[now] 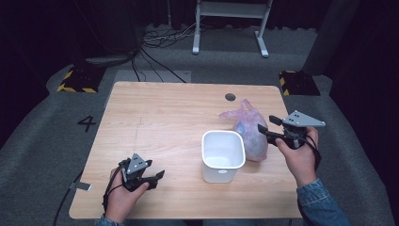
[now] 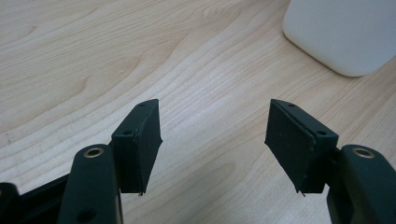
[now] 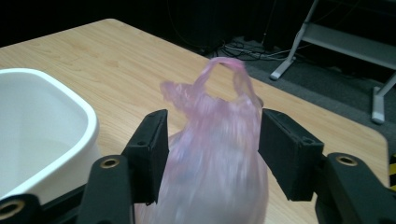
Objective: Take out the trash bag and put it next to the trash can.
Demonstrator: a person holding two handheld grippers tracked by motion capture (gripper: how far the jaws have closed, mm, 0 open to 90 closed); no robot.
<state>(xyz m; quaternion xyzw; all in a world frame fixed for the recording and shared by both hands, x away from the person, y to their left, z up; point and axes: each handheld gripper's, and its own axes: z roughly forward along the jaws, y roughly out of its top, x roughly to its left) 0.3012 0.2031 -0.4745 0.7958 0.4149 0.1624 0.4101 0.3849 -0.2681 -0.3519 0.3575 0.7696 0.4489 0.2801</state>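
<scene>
Pink plastic bag (image 3: 215,144) stands between the jaws of the right gripper (image 3: 212,154), its knotted handles rising above their tips and its bulging body filling the gap; the jaws stand apart, and whether the pads touch the film I cannot tell, though they do not seem to pinch it. The bag sits on the counter (image 1: 155,122) just beside the white bin (image 1: 223,155), which lies off the left jaw in the right gripper view. Doing this step well probably means closing on the gathered neck under the loops, where the film is bunched and will not slip, rather than on the soft belly, then lifting straight up before crossing the bin's rim. The bag is translucent, crinkled and limp, with something bluish dimly showing inside. The left gripper (image 2: 212,149) rests low over bare counter, its jaws wide apart with nothing between them, the bin well beyond its right jaw.
</scene>
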